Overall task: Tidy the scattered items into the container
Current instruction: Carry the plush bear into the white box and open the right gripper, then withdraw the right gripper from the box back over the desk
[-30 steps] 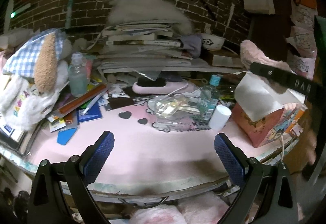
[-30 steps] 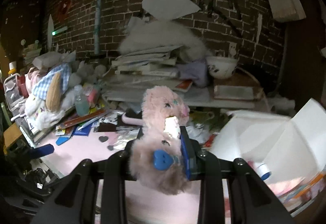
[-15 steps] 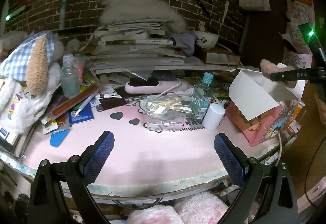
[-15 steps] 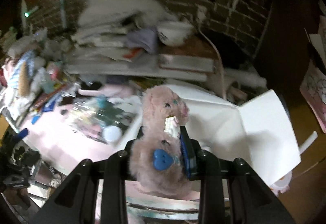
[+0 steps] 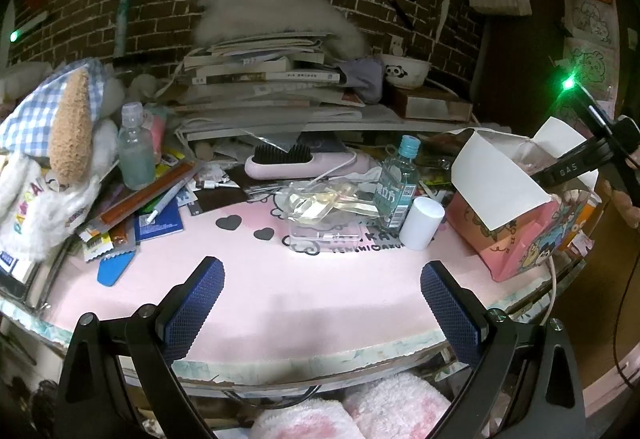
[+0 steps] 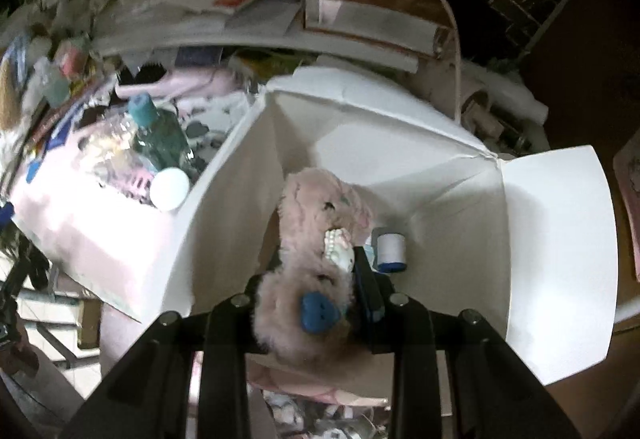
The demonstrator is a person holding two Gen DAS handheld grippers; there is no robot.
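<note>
My right gripper (image 6: 316, 279) is shut on a fluffy pink plush toy (image 6: 316, 223) with a blue heart button, and holds it over the open mouth of a white-lined box (image 6: 440, 159). A small white-and-blue spool (image 6: 390, 249) lies inside the box. In the left wrist view the same box (image 5: 516, 223) is pink with cartoon prints and stands at the table's right end, with the right gripper's arm above it. My left gripper (image 5: 322, 303) is open and empty, low over the pink mat's (image 5: 320, 287) front edge.
On the mat lie a clear bottle with a teal cap (image 5: 396, 183), a white cylinder (image 5: 420, 223), a clear plastic packet (image 5: 324, 207), a pink hairbrush (image 5: 304, 163), pens and cards (image 5: 140, 207). A plush dog (image 5: 48, 159) sits far left. Stacked books (image 5: 264, 79) fill the back.
My right gripper has carried the pink plush rightwards and tilted down, so it now hangs over the open box. The left gripper has hardly moved.
</note>
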